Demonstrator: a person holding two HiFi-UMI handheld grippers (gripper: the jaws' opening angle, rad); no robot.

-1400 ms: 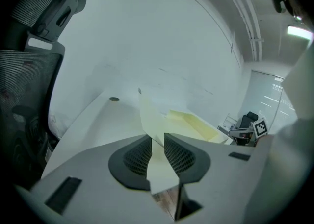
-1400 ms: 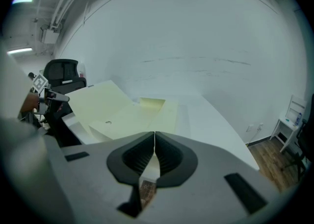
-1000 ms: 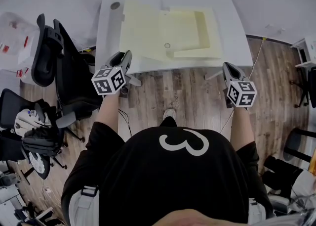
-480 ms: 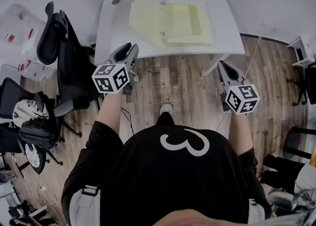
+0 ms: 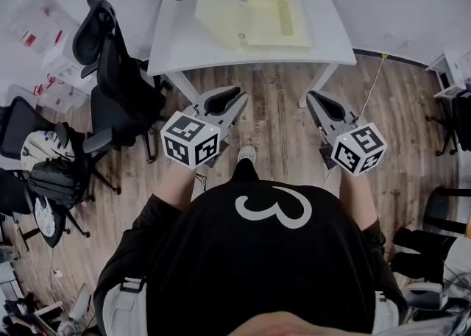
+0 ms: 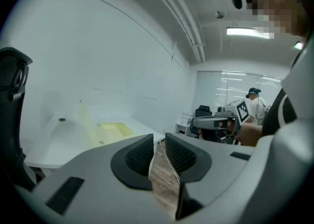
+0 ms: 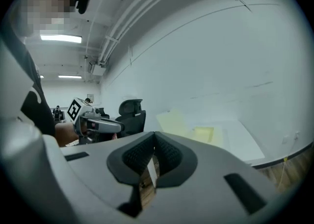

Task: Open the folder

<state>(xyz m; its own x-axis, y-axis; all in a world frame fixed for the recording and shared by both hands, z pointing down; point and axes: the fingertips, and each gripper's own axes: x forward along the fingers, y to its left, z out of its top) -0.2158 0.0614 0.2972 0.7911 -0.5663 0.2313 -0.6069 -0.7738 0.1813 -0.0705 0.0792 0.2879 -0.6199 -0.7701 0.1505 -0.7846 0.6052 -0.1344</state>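
Note:
The pale yellow folder (image 5: 250,22) lies spread flat on the white table (image 5: 184,44) at the top of the head view. Both grippers hang in the air over the wooden floor, well short of the table's front edge, pointing towards it. My left gripper (image 5: 232,98) has a narrow gap between its pads with nothing in it; its jaws have just been closing. In its own view, my left gripper (image 6: 158,142) frames the folder (image 6: 115,130) far off. My right gripper (image 5: 316,101) (image 7: 154,142) has its pads meeting at the tips and holds nothing.
A black office chair (image 5: 110,55) stands at the table's left, with more chairs and a bag (image 5: 51,187) further left. A cable (image 5: 372,81) runs across the wooden floor on the right. Another person (image 6: 255,103) stands in the far background.
Both grippers have drawn back from the table's front edge towards my body and risen. The left one has swung in towards the middle. The folder has not moved.

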